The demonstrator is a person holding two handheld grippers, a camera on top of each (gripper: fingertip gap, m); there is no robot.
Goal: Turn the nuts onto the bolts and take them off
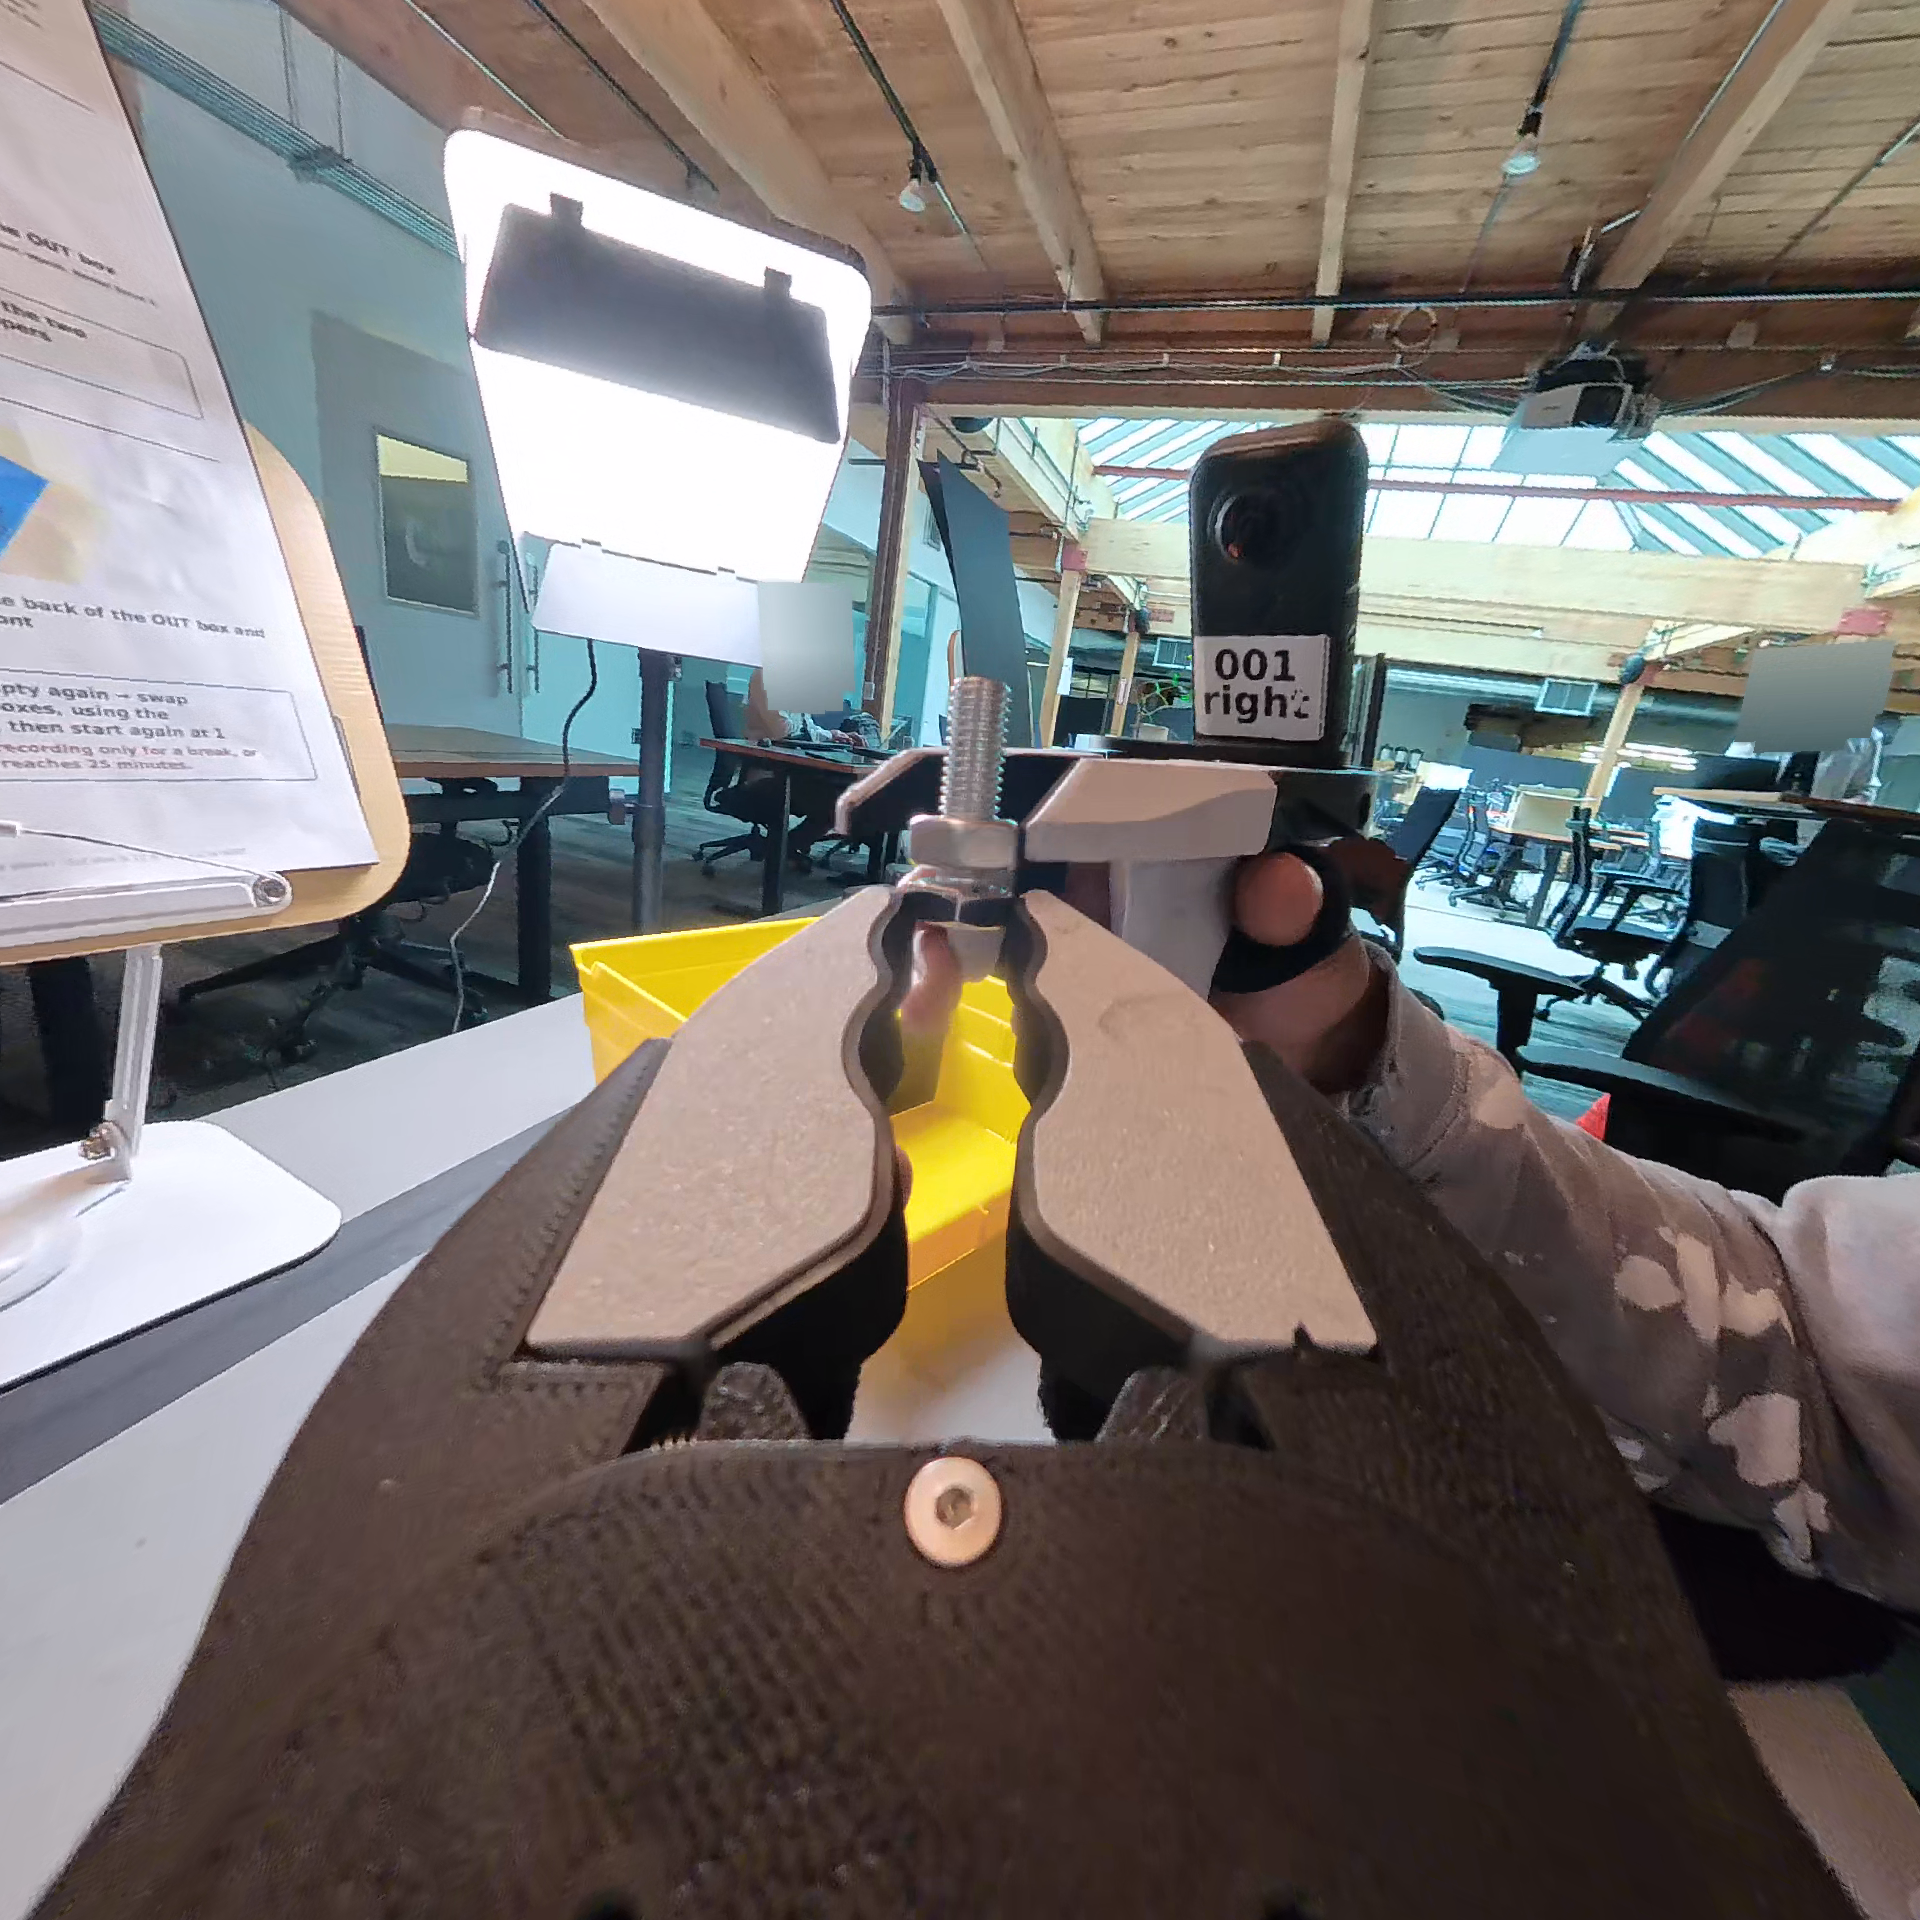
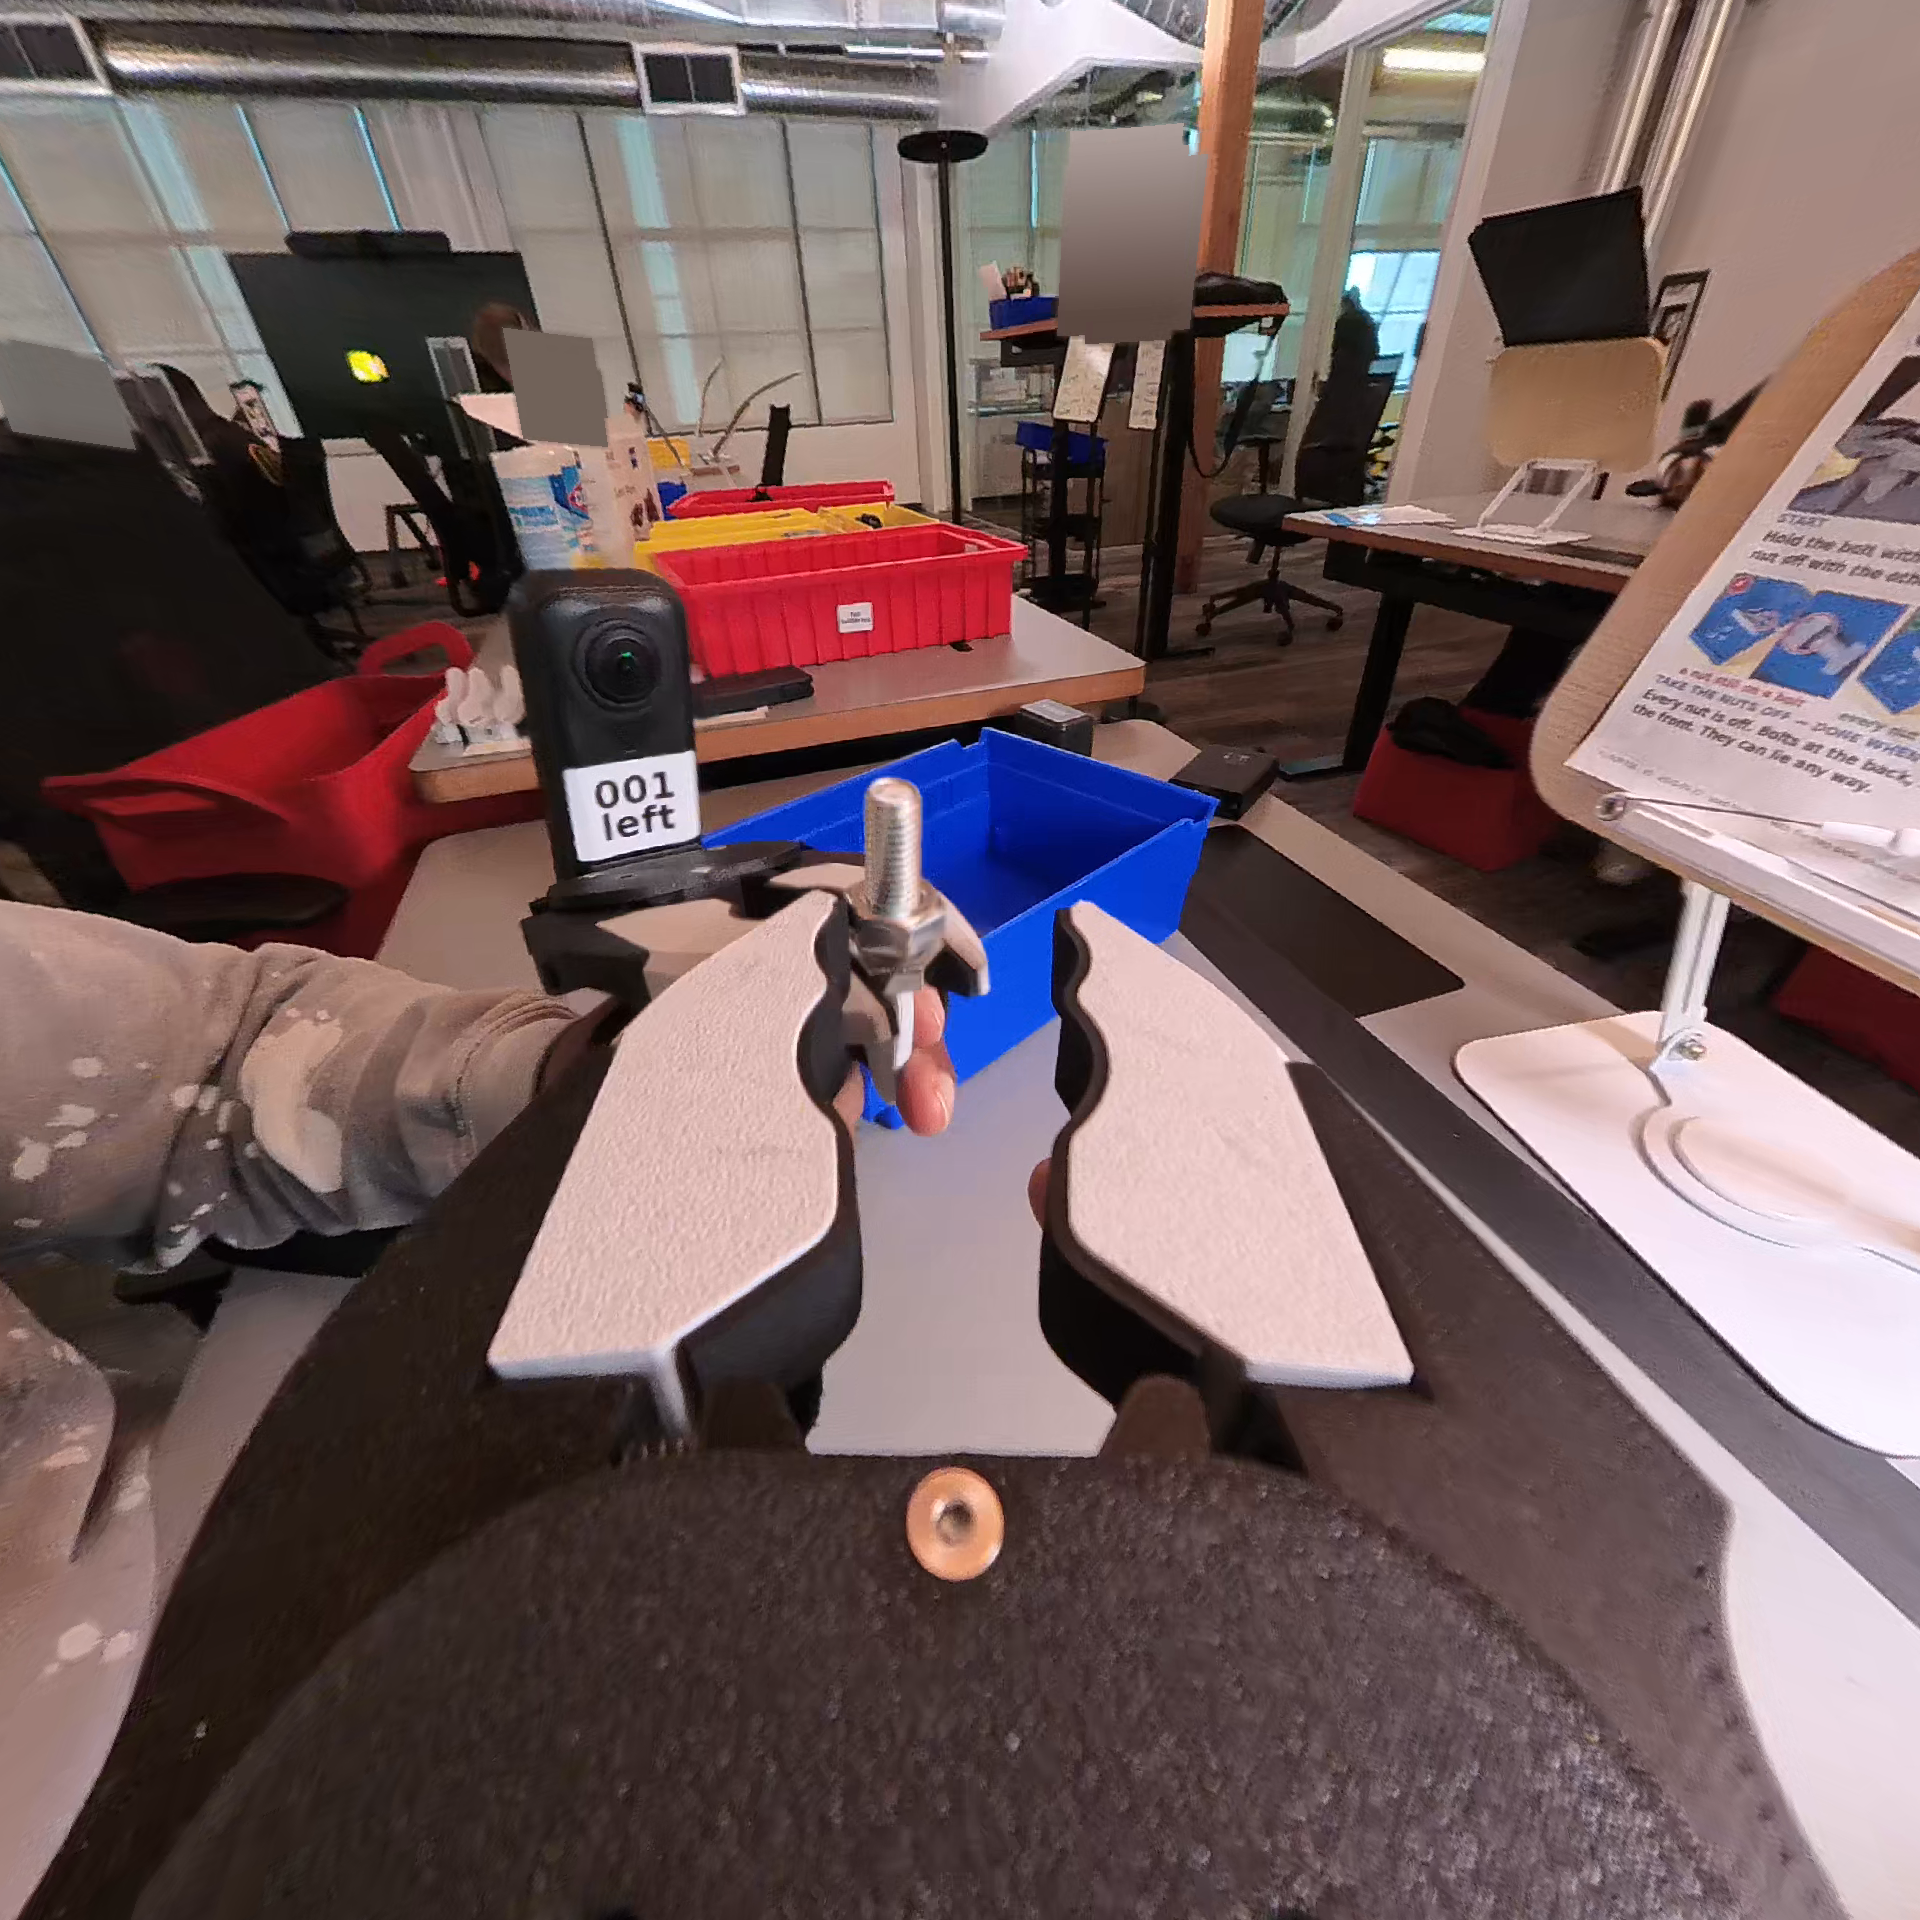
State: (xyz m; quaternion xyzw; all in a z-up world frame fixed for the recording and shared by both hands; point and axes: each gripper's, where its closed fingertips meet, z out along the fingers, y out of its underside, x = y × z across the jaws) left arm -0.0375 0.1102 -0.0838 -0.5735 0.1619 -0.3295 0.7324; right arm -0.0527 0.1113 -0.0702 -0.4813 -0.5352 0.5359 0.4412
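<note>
A silver bolt [image 1: 972, 743] stands upright, thread up, with a silver hex nut [image 1: 961, 842] low on its shank just above the head. My left gripper [image 1: 961, 920] is shut on the bolt's head and holds it in the air above the table. My right gripper [image 2: 948, 920] is open, level with the nut [image 2: 896, 925]. The nut sits between its fingers, close against its left finger [image 2: 727, 1091] and apart from the other. In the left wrist view one right-gripper finger [image 1: 1143, 816] touches the nut's side. The bolt [image 2: 894, 831] also shows in the right wrist view.
A yellow bin [image 1: 644, 987] lies behind and below the left gripper. A blue bin [image 2: 1049, 831] lies beyond the right gripper. A clipboard stand with instruction sheets [image 1: 156, 520] rests on a white base [image 2: 1621, 1122]. A lamp panel [image 1: 655, 364] stands behind. Red bins [image 2: 831, 603] sit on a far table. Left and right tips are no more than a few centimetres apart.
</note>
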